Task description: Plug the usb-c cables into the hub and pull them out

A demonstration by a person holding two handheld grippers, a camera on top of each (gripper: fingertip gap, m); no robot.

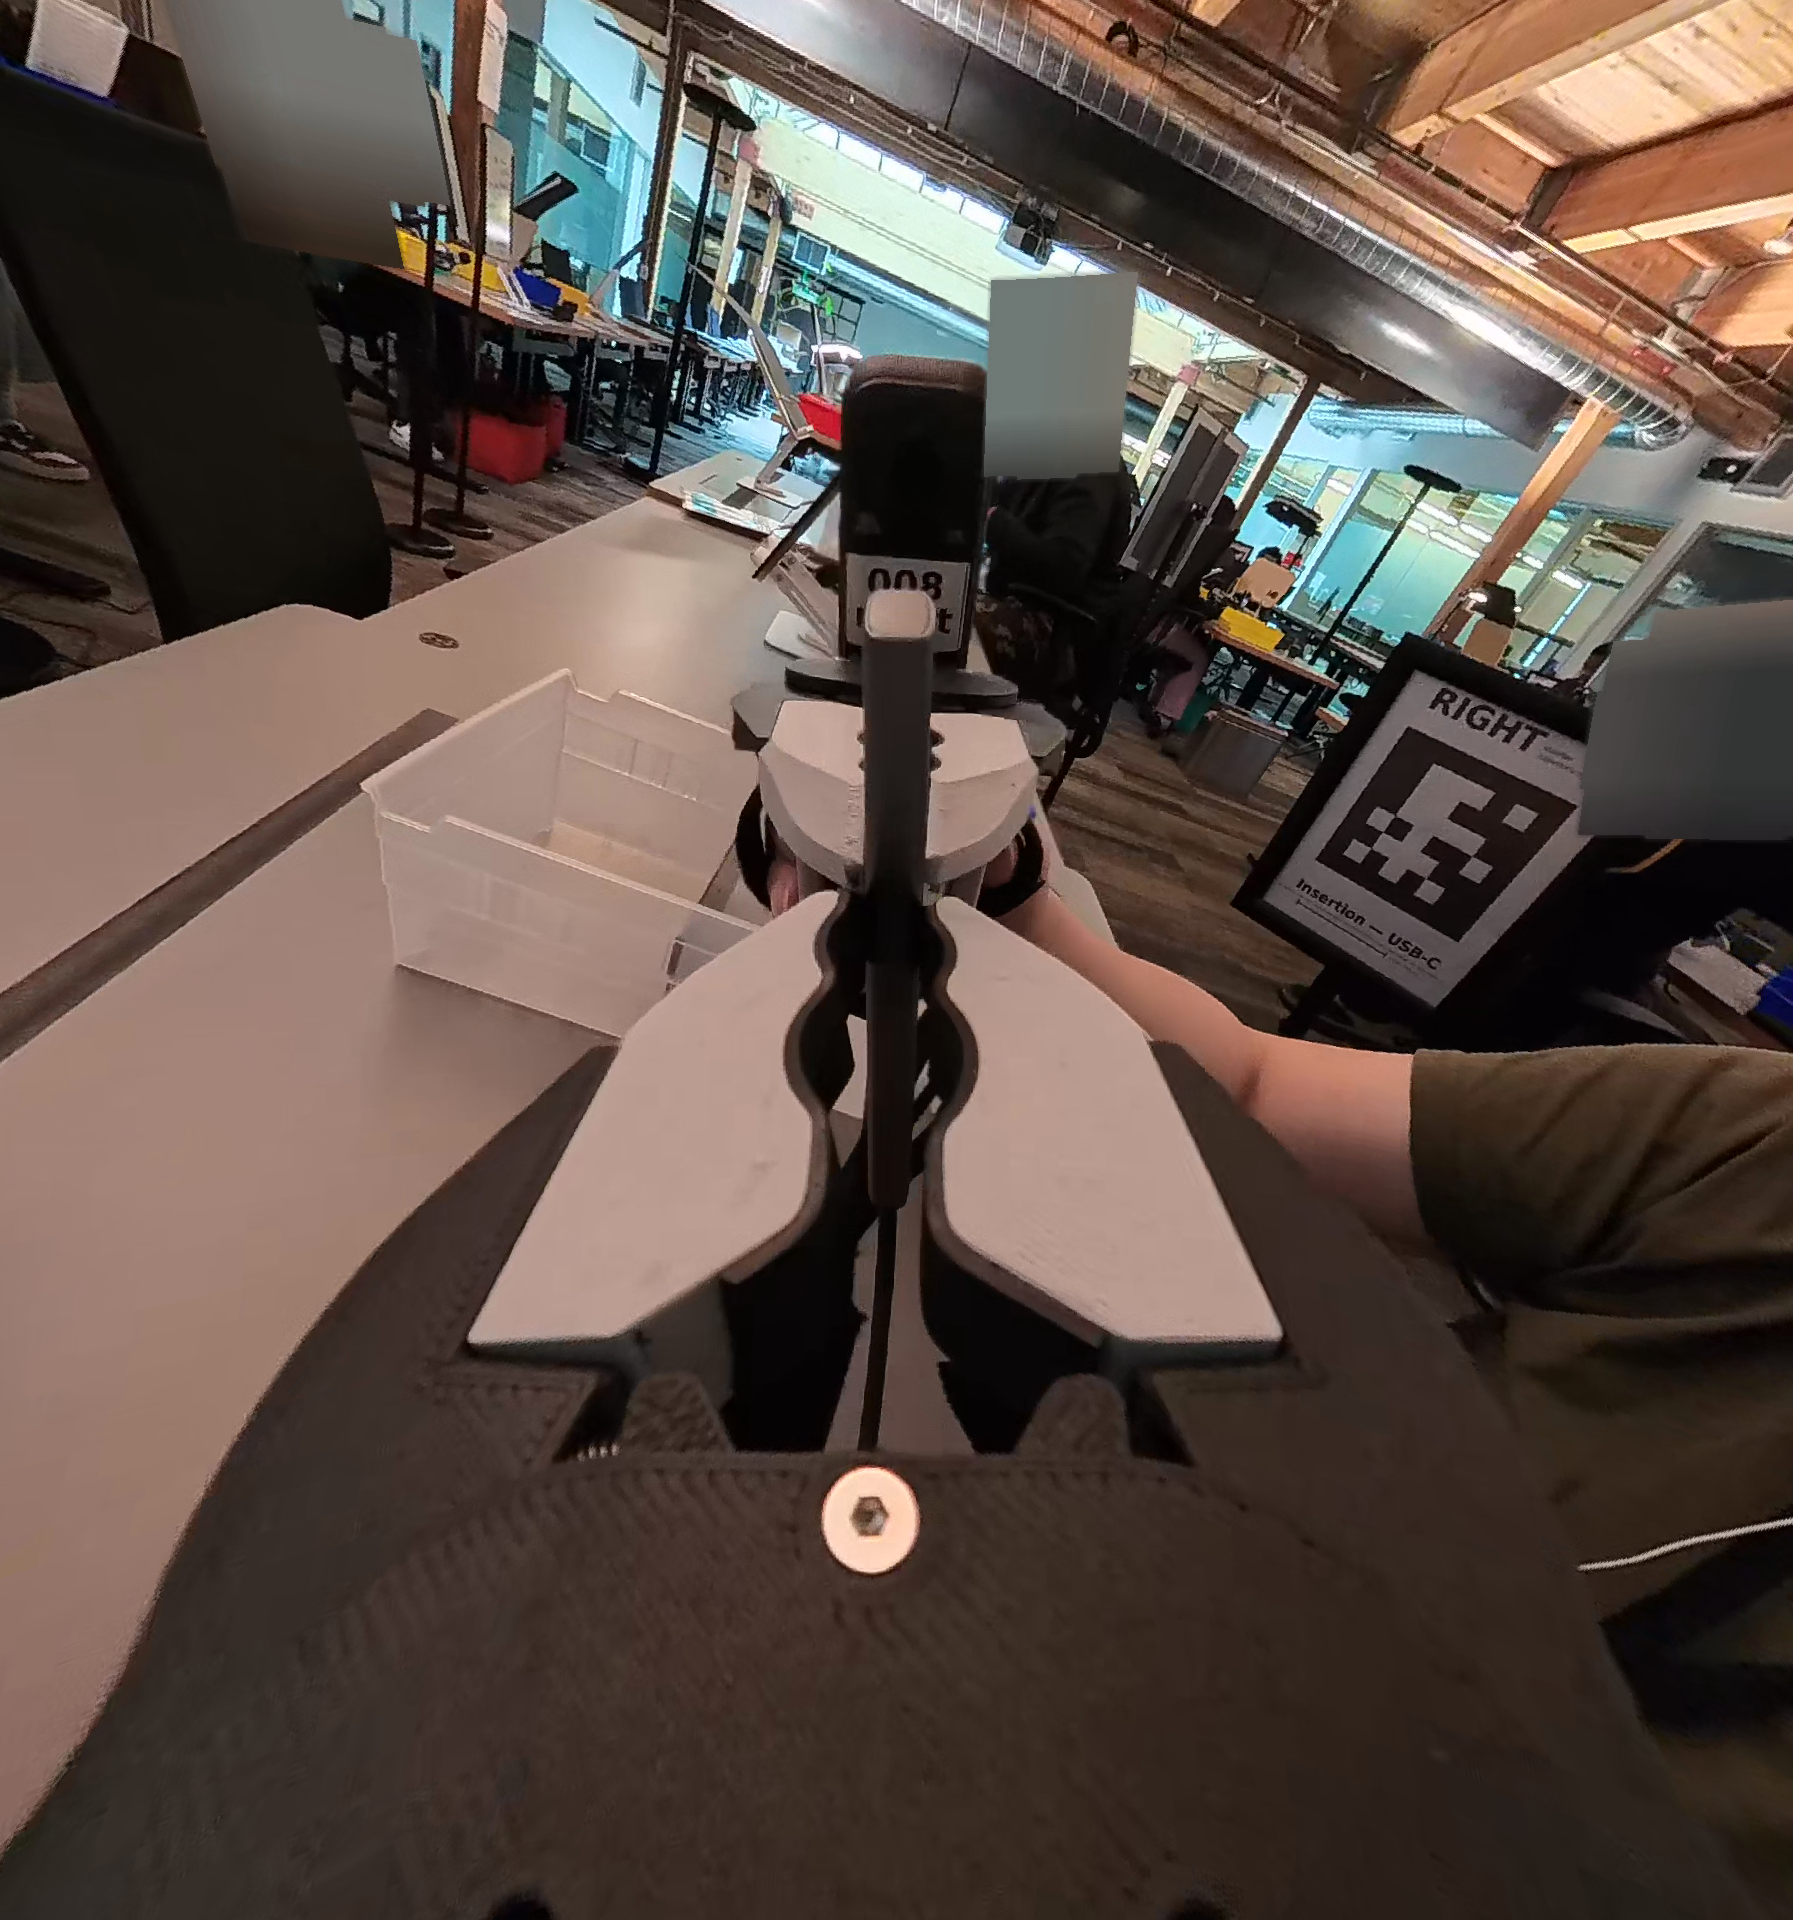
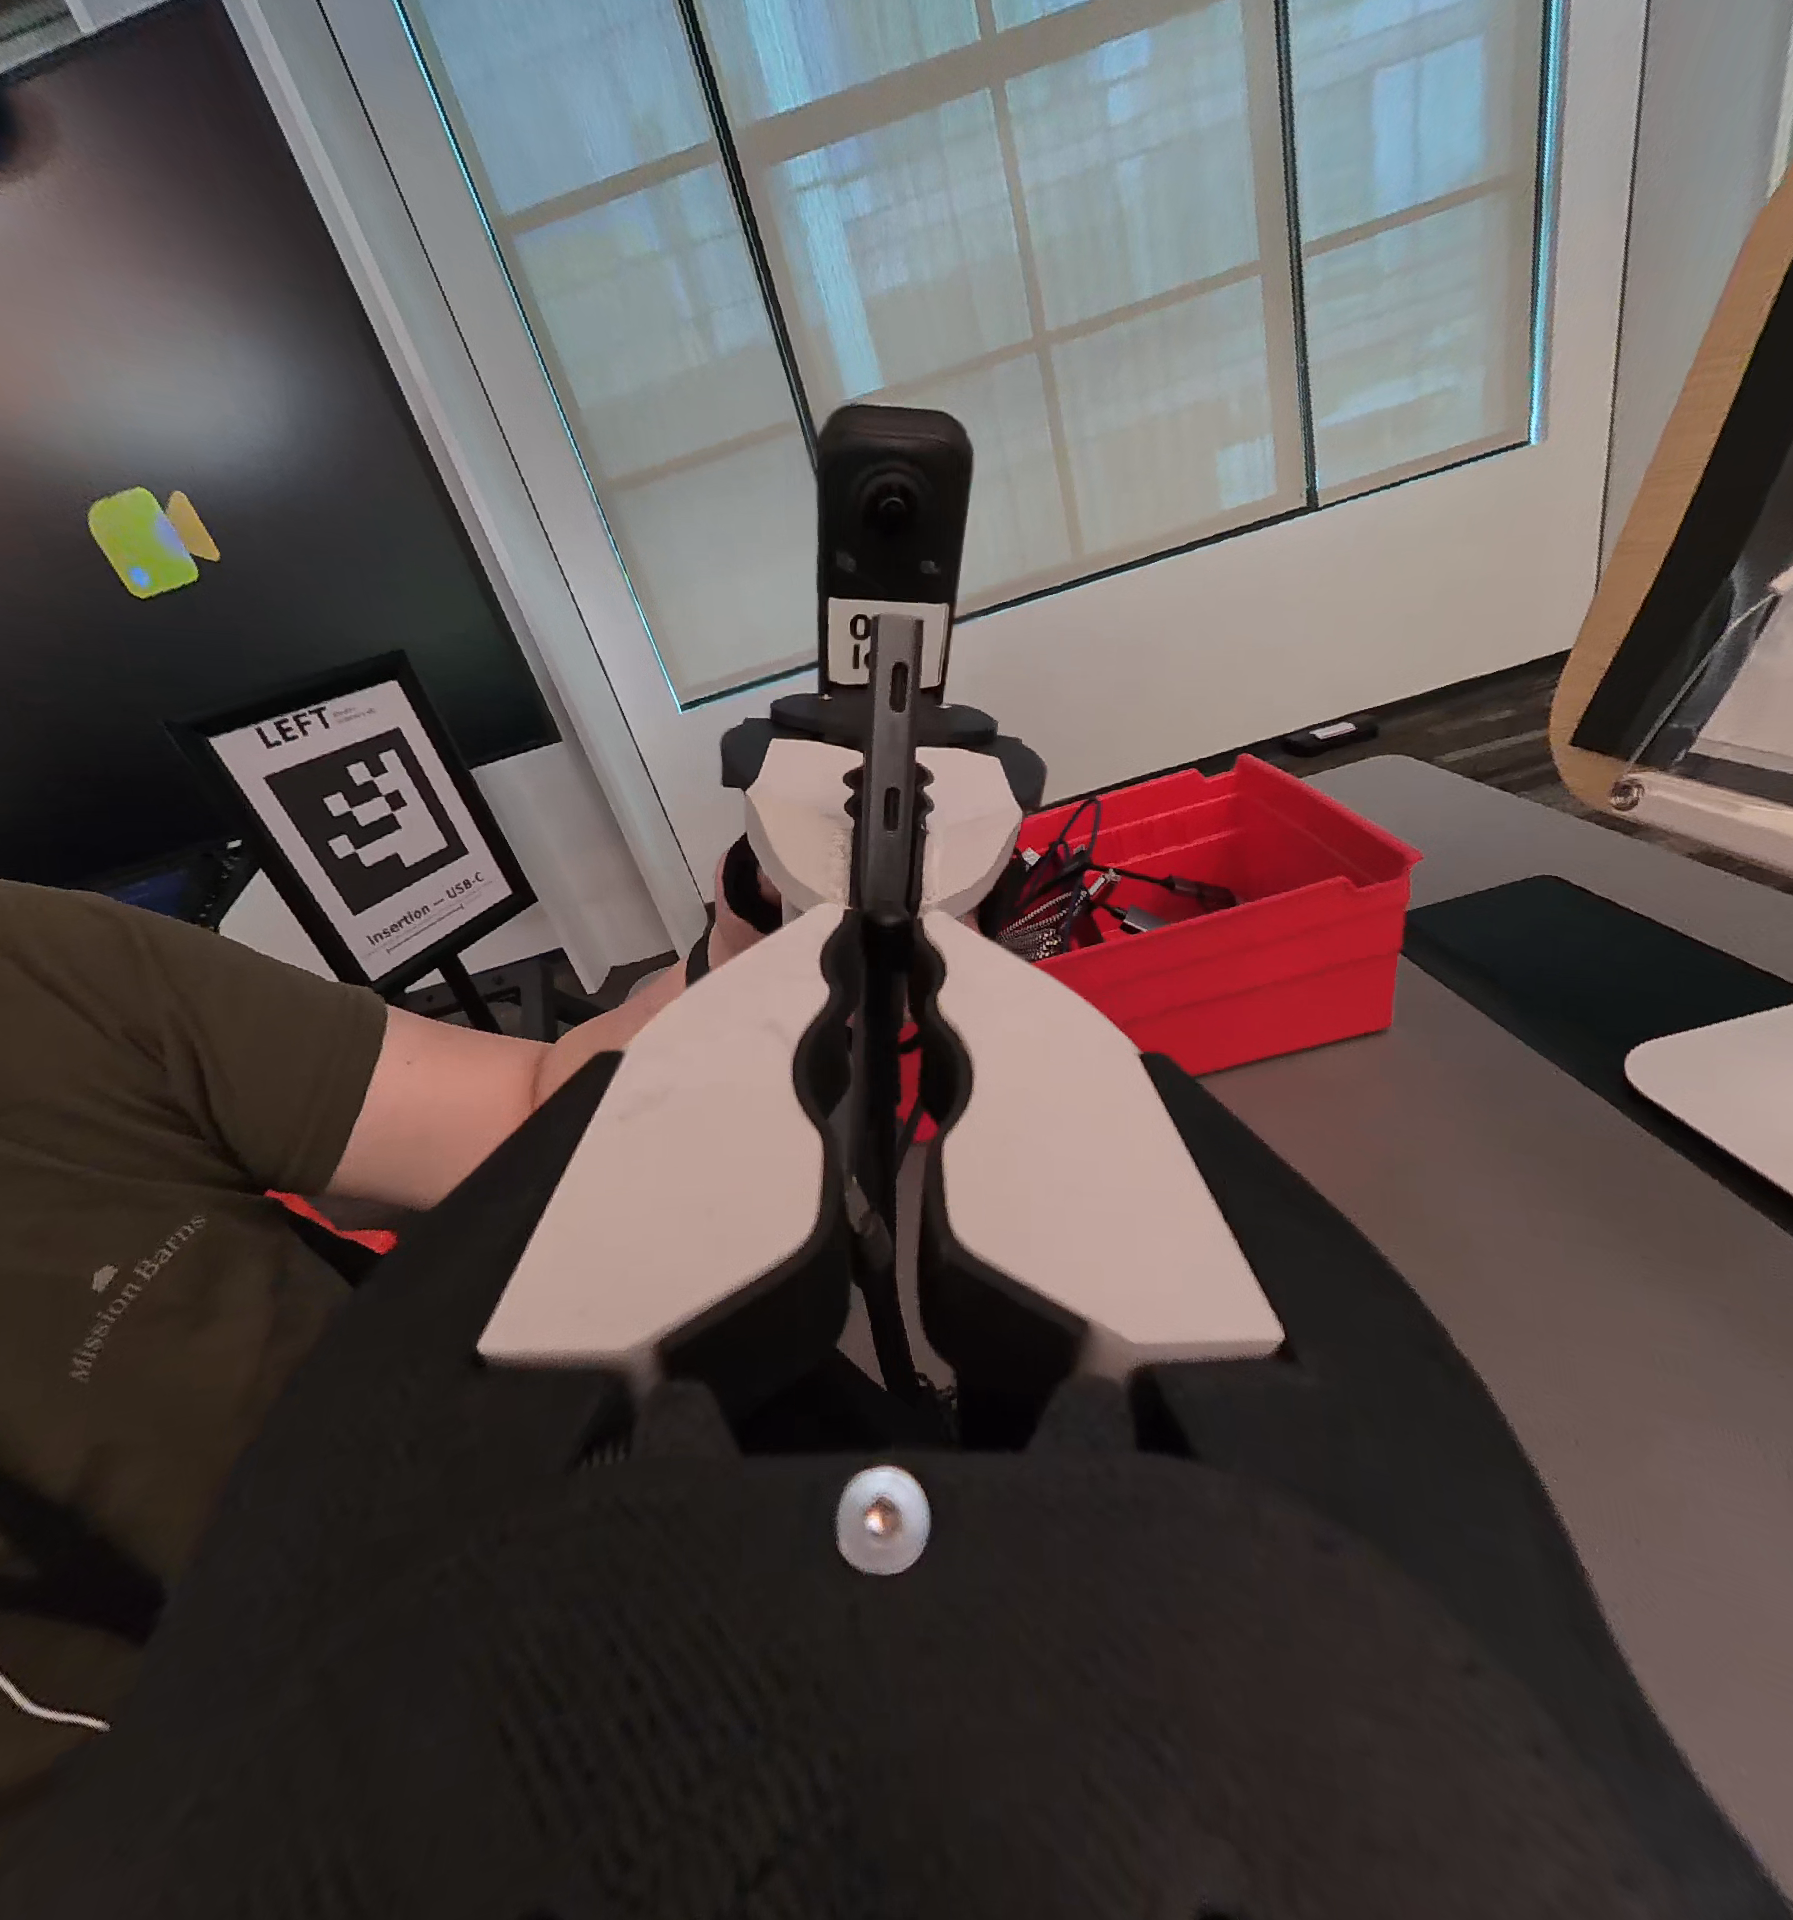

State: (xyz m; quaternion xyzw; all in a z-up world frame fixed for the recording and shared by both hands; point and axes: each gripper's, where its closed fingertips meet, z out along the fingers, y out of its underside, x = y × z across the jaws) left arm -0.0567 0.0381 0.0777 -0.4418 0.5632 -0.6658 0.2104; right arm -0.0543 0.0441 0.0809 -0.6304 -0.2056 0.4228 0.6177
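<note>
A slim dark grey hub [image 1: 894,748] stands upright between my two grippers, which face each other. My left gripper [image 1: 890,914] is shut on it. The hub's thin black cable [image 1: 876,1351] hangs down behind the fingers. In the right wrist view the hub [image 2: 892,748] turns an edge with two small ports [image 2: 902,681] toward me. My right gripper [image 2: 884,920] is shut on its lower part, and the cable [image 2: 897,1340] drops below. The other gripper's white fingers [image 1: 975,790] [image 2: 975,821] show just behind the hub in each view.
A clear plastic bin [image 1: 518,831] sits on the grey table [image 1: 144,1143] to the left. A red bin [image 2: 1235,966] with several cables sits to the right, beside a black mat [image 2: 1578,956]. Framed marker signs [image 1: 1422,831] [image 2: 362,821] stand behind. A person's arm [image 1: 1235,1060] reaches in. My left and right fingertips are right by each other.
</note>
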